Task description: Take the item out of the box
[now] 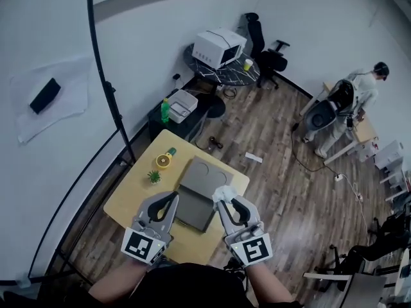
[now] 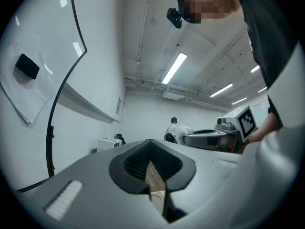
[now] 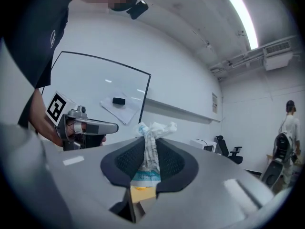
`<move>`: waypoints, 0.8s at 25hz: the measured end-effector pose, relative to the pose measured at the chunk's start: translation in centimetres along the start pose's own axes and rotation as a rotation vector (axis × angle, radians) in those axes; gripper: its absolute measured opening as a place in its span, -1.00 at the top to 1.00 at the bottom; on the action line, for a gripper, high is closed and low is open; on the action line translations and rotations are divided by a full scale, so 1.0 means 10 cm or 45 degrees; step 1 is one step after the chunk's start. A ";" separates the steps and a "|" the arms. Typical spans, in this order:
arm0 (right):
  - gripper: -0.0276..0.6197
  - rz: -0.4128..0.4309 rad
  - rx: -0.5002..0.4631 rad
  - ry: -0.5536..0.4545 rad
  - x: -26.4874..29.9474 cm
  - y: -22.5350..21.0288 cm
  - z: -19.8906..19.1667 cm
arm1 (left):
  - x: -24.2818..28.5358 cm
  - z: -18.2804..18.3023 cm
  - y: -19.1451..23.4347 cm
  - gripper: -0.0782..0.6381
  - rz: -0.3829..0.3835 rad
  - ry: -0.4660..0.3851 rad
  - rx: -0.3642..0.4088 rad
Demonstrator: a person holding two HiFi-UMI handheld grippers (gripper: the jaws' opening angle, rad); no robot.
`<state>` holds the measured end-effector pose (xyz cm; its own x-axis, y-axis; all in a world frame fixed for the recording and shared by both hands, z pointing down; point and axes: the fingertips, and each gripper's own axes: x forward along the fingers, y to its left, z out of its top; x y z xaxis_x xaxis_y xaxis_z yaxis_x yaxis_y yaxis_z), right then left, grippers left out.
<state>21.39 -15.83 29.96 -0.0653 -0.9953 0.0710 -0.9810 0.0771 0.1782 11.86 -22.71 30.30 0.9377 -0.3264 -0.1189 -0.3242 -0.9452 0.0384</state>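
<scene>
Crumpled white plastic packet with teal print (image 3: 151,151) is clamped between the jaws of the right gripper (image 3: 150,149), its top poking out past the tips. From the head view, it sits over the right edge of the open flat grey box (image 1: 199,185) on the light wooden bench (image 1: 128,191). The left gripper (image 2: 150,163) is closed and empty, beside the box's left edge.

Bright, even light from ceiling strip lights (image 2: 174,68); soft shadows; strong fisheye bending at edges.
</scene>
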 end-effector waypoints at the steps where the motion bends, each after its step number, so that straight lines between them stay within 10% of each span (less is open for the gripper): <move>1: 0.66 -0.019 0.010 -0.028 -0.03 -0.01 0.01 | 0.00 0.02 -0.01 0.78 -0.003 -0.003 0.006; 20: 0.68 -0.133 0.072 -0.139 -0.24 -0.01 -0.09 | -0.10 0.06 0.00 0.78 0.047 0.002 0.029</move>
<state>21.81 -13.42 30.66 0.0208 -0.9984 -0.0525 -0.9920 -0.0272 0.1232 10.90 -22.38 29.86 0.9254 -0.3609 -0.1160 -0.3611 -0.9323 0.0203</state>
